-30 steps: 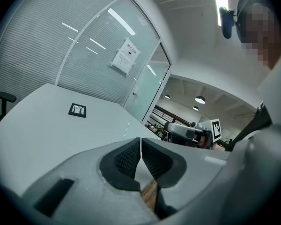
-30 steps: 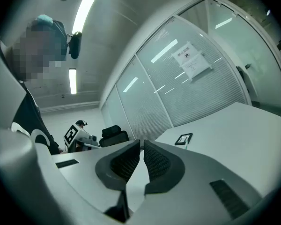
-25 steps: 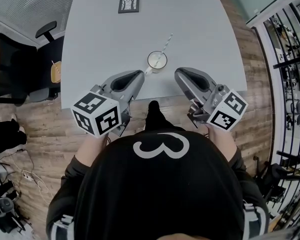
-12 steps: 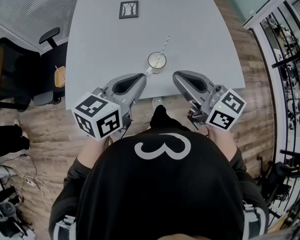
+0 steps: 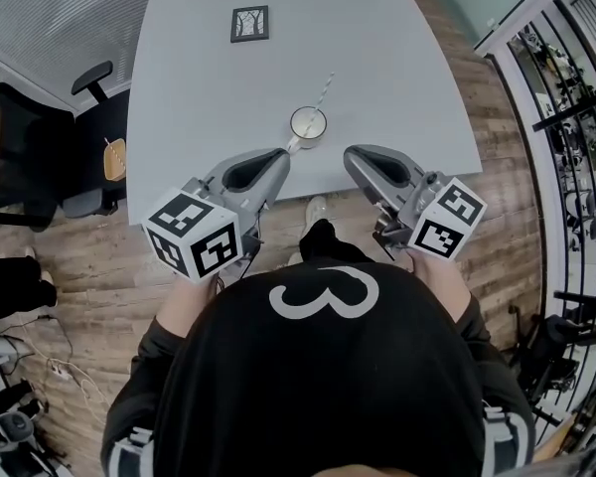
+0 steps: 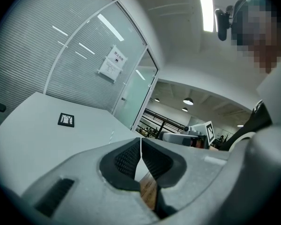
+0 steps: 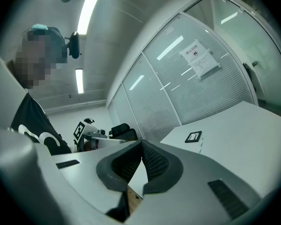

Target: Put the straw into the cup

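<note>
A white cup stands on the grey table near its front edge. A striped straw stands in it, leaning toward the far right. My left gripper hangs just in front of the cup and to its left, shut with nothing between its jaws. To the cup's right my right gripper is also shut and empty. In the left gripper view the pads meet at the tips; the right gripper view shows its pads touching the same way. The jaws hide the cup in both gripper views.
A small framed marker card lies flat at the table's far side, also seen as the card and the card. A black office chair stands left of the table. Railings run along the right over the wooden floor.
The view has drawn back a little, so the table and cup sit slightly higher in the picture. Both grippers stay shut and hold about the same place in front of the cup.
</note>
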The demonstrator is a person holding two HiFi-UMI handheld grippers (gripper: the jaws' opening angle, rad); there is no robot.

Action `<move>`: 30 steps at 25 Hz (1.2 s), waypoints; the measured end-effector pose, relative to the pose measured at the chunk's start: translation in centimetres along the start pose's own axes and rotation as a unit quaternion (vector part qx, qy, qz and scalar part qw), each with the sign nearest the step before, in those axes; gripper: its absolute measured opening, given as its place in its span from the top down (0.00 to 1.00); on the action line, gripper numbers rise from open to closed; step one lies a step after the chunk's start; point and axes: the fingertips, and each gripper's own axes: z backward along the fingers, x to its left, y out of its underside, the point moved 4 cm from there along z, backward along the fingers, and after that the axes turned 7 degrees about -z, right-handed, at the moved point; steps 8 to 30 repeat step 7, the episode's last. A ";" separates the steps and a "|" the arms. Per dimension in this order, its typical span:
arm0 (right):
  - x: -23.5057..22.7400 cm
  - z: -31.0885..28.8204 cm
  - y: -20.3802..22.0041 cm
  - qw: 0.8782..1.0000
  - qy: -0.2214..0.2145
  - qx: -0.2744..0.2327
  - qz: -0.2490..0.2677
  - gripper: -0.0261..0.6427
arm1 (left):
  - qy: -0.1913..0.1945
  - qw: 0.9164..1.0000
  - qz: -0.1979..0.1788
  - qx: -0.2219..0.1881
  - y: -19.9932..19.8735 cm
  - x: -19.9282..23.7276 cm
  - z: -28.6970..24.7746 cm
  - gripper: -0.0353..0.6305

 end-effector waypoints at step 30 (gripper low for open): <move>-0.3 0.2 0.0 1.000 0.006 0.003 0.001 0.94 | 0.011 1.000 -0.007 0.003 0.0 -0.4 -0.6 0.91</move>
